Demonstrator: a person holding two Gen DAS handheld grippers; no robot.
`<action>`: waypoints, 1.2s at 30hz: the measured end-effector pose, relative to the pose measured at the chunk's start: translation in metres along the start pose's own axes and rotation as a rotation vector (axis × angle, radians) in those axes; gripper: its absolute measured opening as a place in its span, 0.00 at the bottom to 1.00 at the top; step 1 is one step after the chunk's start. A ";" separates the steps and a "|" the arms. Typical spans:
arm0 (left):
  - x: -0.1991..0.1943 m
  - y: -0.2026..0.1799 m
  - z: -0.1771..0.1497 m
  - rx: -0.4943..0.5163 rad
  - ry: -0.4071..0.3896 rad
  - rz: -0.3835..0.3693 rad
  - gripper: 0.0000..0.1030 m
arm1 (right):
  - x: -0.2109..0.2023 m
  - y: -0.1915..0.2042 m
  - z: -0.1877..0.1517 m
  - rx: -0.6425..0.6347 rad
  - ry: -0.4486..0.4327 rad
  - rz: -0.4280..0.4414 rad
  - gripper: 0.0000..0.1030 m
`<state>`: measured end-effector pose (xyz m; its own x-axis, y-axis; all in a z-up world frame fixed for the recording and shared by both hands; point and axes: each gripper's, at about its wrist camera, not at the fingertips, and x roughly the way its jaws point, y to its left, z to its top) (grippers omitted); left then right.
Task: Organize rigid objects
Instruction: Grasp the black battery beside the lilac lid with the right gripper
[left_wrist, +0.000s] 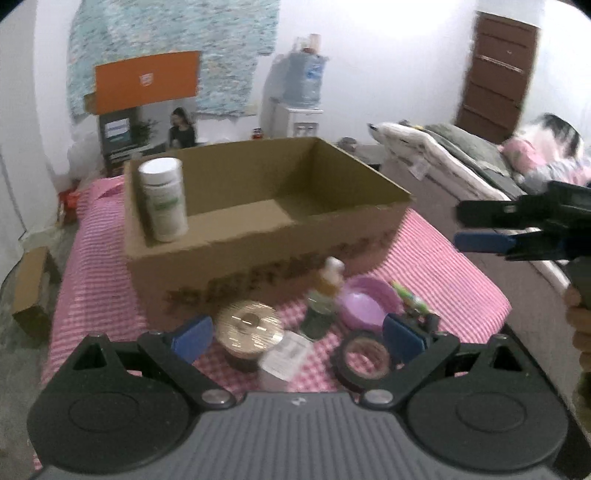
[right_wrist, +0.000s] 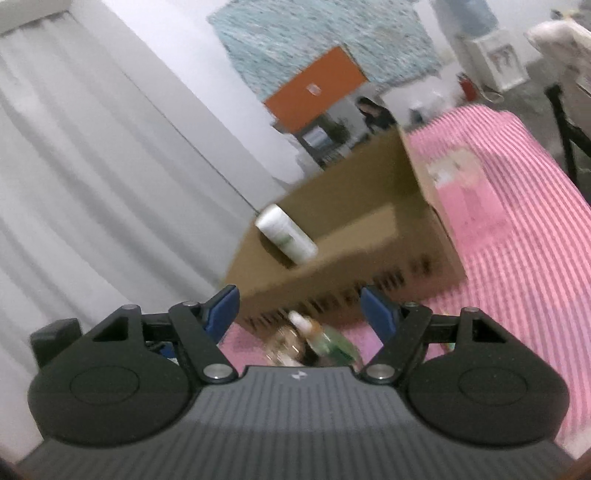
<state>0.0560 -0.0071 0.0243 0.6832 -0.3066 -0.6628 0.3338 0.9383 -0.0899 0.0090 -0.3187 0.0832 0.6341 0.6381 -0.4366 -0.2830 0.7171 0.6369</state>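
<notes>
Hovering wide open and empty over a cluster of small things on the pink checked cloth (left_wrist: 92, 266) — left gripper (left_wrist: 295, 334), pads touching nothing. Lying below it: a round spool (left_wrist: 249, 326), a roll of dark tape (left_wrist: 364, 356), a pink bowl (left_wrist: 364, 302) and a small bottle (left_wrist: 330, 278), all near the front wall of the cardboard box (left_wrist: 258, 266). Standing upright in the box's left corner — a white jar (left_wrist: 164, 199). Hanging at the right edge, jaws parted and holding nothing, right gripper (left_wrist: 458, 227); in its own blurred view, pointing at the box front.
</notes>
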 end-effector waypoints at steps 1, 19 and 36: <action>0.002 -0.008 -0.003 0.020 0.003 -0.003 0.96 | 0.000 -0.003 -0.007 0.008 0.005 -0.017 0.69; 0.081 -0.135 -0.032 0.341 0.139 -0.171 0.50 | 0.013 -0.062 -0.052 0.107 0.093 -0.216 0.25; 0.123 -0.148 -0.021 0.339 0.249 -0.147 0.32 | 0.044 -0.088 -0.057 0.180 0.209 -0.164 0.23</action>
<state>0.0773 -0.1800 -0.0594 0.4487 -0.3463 -0.8238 0.6382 0.7695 0.0242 0.0210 -0.3377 -0.0287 0.4942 0.5749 -0.6521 -0.0453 0.7661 0.6411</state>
